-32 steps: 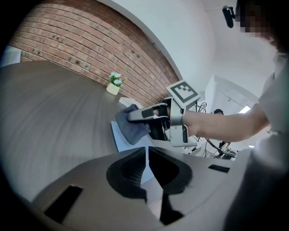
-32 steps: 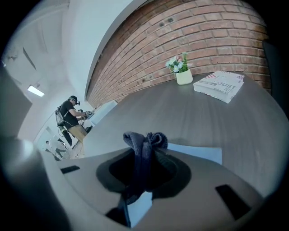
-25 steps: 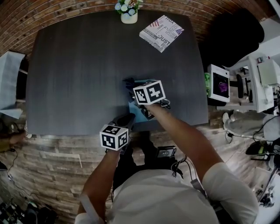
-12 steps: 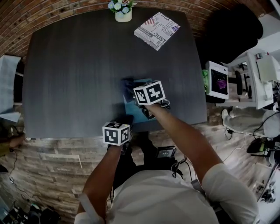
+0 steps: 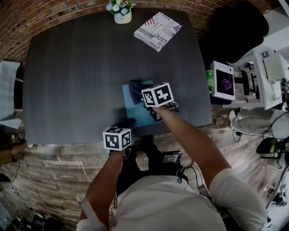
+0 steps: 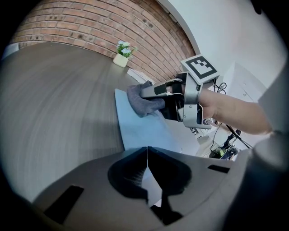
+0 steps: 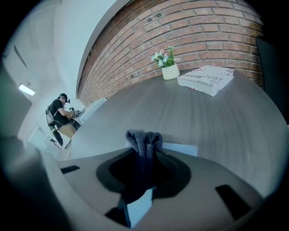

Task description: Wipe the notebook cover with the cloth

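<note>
A light blue notebook [image 5: 135,113] lies on the dark table [image 5: 72,76] close to its near edge. A bunched grey cloth [image 5: 134,89] rests on the far part of the cover. My right gripper [image 5: 141,94] is shut on that cloth [image 7: 143,140], and the blue cover [image 7: 180,149] shows just beyond the jaws. From the left gripper view the right gripper [image 6: 149,92] holds the cloth [image 6: 144,100] down on the notebook [image 6: 140,131]. My left gripper [image 5: 128,124] is at the notebook's near left corner, its jaws [image 6: 147,155] shut with nothing between them.
A small pot of flowers [image 5: 118,10] and a printed book [image 5: 157,30] stand at the table's far edge. A white box with a screen [image 5: 223,83] sits on a desk to the right. A black chair [image 5: 235,31] is at the far right. A person [image 7: 61,113] sits far off.
The right gripper has slid the cloth a little across the cover, and more blue cover now shows at its left. The left gripper stays at the near edge.
</note>
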A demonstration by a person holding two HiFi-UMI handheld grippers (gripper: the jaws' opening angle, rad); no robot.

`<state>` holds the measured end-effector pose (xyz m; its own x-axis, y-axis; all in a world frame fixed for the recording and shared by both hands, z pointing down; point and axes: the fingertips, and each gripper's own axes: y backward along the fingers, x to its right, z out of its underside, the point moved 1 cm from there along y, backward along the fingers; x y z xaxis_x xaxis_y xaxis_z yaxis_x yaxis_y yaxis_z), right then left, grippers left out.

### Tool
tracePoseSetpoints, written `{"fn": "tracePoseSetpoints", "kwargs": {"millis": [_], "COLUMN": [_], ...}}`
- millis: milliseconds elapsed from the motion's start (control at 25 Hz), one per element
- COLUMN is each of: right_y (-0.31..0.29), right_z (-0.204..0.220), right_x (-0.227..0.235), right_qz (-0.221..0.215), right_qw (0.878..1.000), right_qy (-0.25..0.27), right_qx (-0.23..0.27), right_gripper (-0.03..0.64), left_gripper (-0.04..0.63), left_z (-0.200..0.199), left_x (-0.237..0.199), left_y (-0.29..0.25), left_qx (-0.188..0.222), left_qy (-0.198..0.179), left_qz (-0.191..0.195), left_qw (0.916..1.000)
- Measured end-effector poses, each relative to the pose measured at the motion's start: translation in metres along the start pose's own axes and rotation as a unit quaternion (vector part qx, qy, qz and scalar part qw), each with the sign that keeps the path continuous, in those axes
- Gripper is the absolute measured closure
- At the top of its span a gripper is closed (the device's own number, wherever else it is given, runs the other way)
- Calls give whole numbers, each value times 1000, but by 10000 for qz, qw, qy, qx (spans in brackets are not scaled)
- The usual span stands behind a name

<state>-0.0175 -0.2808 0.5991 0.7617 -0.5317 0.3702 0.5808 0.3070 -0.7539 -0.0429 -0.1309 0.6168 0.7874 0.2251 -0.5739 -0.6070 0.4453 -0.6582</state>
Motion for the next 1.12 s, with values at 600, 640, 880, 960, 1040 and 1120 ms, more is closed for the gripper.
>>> {"fn": "tracePoseSetpoints", "kwargs": {"millis": [600,640,880,960,1040,1120], "right_y": [20,21,32,36,40,45], "right_z": [8,8,11,13,15,16], "right_x": [36,39,55,59,63,68], "right_qz": [301,325,464,535,622,729], "right_qw": [9995,9994,9988,9984,9979,9972], "right_qy": [-91,-108,-173,-177,-169,-166], "right_qx": [-25,-22,18,16,-3,-26], "right_gripper": [518,518,518,518,518,518], "left_gripper": [581,583,586,584,586,586], "left_z": [1,1,-1,0,1,1], "left_x": [1,0,0,0,0,0], "left_y": [-2,-1,-1,-1,-1,-1], "left_qx": [-27,-28,-11,-4,13,26], "left_qy": [-153,-151,-141,-152,-165,-183], "left_qz": [-122,-134,-183,-198,-217,-237], "left_qw": [9998,9998,9997,9997,9996,9995]}}
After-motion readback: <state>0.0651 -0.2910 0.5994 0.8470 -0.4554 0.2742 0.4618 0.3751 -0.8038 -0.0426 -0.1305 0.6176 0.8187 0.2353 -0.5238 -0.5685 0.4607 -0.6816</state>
